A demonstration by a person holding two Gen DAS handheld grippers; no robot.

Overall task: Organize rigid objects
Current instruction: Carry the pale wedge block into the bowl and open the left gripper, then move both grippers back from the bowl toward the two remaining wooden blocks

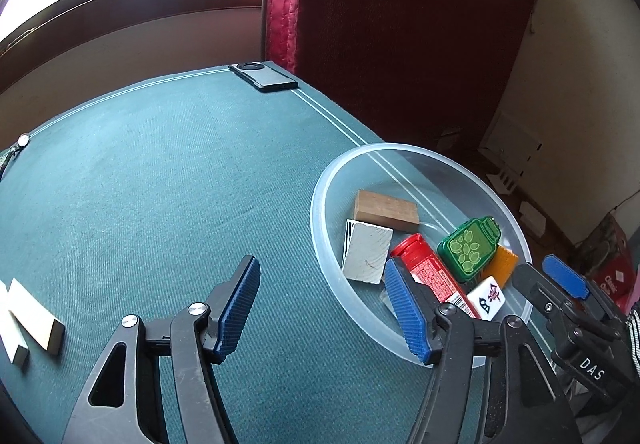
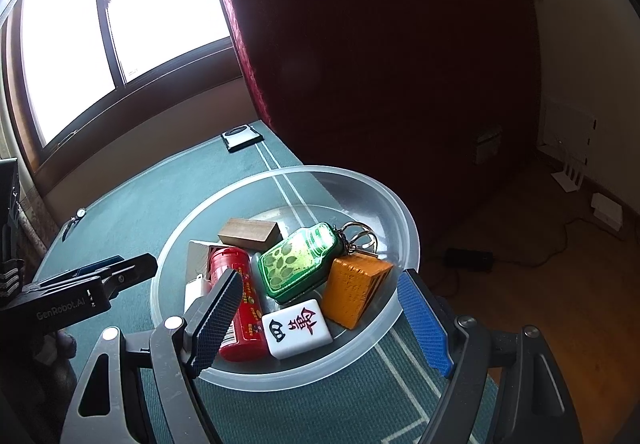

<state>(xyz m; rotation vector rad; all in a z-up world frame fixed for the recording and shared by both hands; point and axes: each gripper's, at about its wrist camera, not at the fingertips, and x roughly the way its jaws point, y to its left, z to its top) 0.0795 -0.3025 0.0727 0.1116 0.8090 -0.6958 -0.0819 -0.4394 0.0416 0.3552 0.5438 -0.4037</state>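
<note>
The clear bowl (image 2: 404,228) sits at the right edge of the green table (image 1: 160,184), partly over the white border lines. Inside it lie a red tube (image 2: 240,308), long way pointing from near rim to far, a green bottle charm (image 2: 296,268), an orange block (image 2: 356,288), a white tile (image 2: 298,328) and two wood blocks (image 1: 386,210). The left gripper (image 1: 324,312) is wide open and holds nothing. The right gripper (image 2: 320,320) is wide open too, empty, above the bowl. Most of the table is bare. Two pale blocks (image 1: 36,324) lie at the near left edge, a phone (image 1: 264,78) at the far corner.
</note>
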